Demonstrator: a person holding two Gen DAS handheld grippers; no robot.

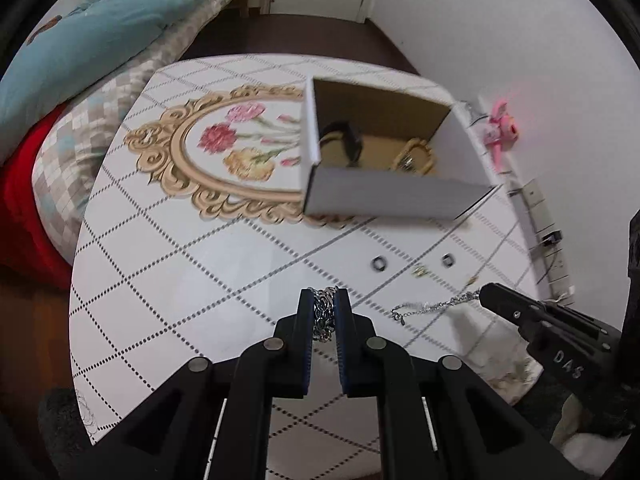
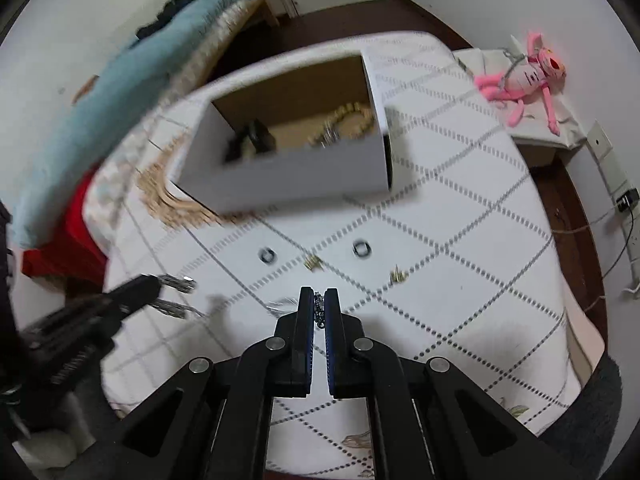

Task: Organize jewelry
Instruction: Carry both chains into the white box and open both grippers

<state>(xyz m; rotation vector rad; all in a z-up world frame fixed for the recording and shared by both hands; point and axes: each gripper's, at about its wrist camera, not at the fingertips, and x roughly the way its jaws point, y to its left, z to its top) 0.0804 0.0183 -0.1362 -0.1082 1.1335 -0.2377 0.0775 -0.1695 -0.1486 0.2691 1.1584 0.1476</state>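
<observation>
My left gripper (image 1: pixel 325 290) is shut on a chunky silver chain bracelet (image 1: pixel 323 314) above the white quilted tabletop (image 1: pixel 180 280). My right gripper (image 2: pixel 319 290) is shut on a thin silver chain (image 2: pixel 319 310). In the left wrist view that chain (image 1: pixel 432 306) trails leftward from the right gripper (image 1: pixel 486 294). An open white box (image 1: pixel 384 196) (image 2: pixel 288 180) stands further back, holding a black item (image 2: pixel 256 138) and a beaded bracelet (image 2: pixel 352 118). Two dark rings (image 2: pixel 267 255) (image 2: pixel 362 249) and two small gold pieces (image 2: pixel 314 264) (image 2: pixel 398 276) lie on the table between the box and the grippers.
A bed with a teal blanket (image 1: pixel 100 40) runs along the table's left side. A pink plush toy (image 2: pixel 528 76) lies on a cloth at the right. Wall sockets with cables (image 2: pixel 624 200) sit on the right wall. Dark floor (image 1: pixel 280 36) lies beyond the table.
</observation>
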